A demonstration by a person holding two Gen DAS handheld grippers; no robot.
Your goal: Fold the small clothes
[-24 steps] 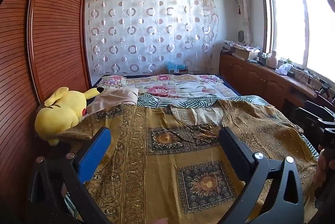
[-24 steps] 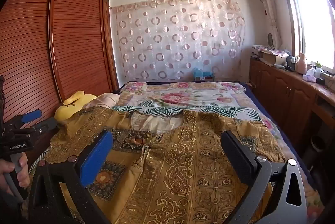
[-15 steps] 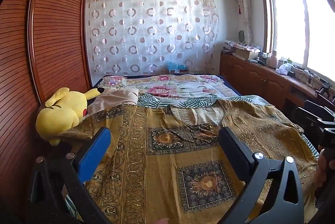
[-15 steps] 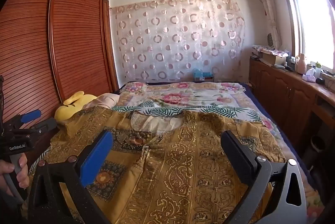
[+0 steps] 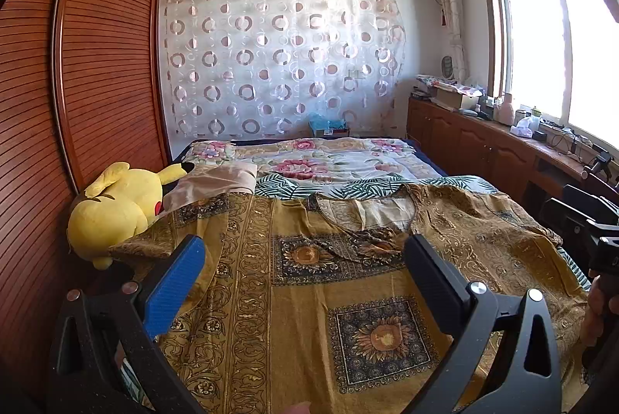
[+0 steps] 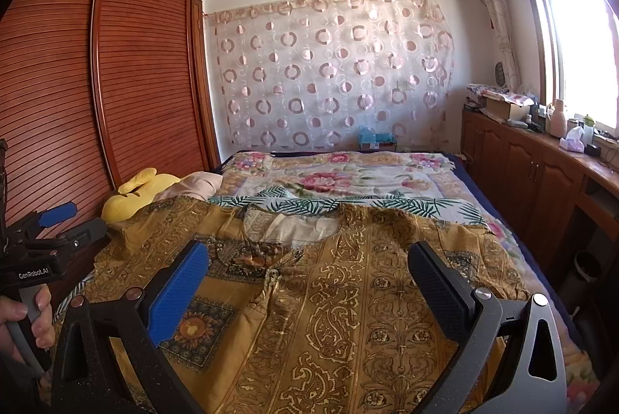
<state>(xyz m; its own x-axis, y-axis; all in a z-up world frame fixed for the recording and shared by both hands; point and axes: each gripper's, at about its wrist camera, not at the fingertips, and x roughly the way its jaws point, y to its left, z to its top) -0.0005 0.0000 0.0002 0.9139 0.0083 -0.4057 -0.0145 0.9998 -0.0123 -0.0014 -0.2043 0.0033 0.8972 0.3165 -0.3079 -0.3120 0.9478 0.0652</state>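
A mustard-gold patterned garment (image 5: 309, 278) (image 6: 348, 298) lies spread flat across the near part of the bed, neckline toward the far end. My left gripper (image 5: 305, 255) hovers above its left half, wide open with nothing between the fingers. My right gripper (image 6: 309, 261) hovers above its right half, also wide open and empty. In the right wrist view the left gripper (image 6: 58, 220) shows at the left edge, held by a hand (image 6: 27, 321). In the left wrist view the right gripper's body (image 5: 592, 220) shows at the right edge.
A yellow plush toy (image 5: 116, 209) and a beige cloth (image 5: 212, 183) lie at the bed's left side by the slatted wardrobe (image 5: 96, 85). A floral quilt (image 5: 321, 162) covers the far bed. Wooden cabinets (image 6: 541, 174) with clutter line the right wall under the window.
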